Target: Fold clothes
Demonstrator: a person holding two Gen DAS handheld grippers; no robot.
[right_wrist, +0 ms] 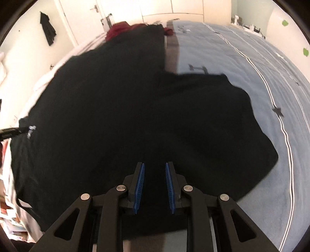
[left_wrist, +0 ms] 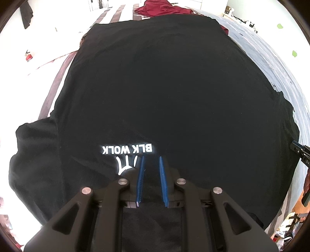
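Black shirt (left_wrist: 164, 93) is spread flat on the bed (right_wrist: 242, 64), filling frame centre. Both grippers' jaws are parted, holding nothing. Risk judged: loose fabric may bunch if only one layer is pinched.

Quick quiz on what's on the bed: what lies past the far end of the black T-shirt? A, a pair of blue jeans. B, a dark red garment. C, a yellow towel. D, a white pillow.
B: a dark red garment lies bunched just beyond the far edge of the black T-shirt spread on the bed.
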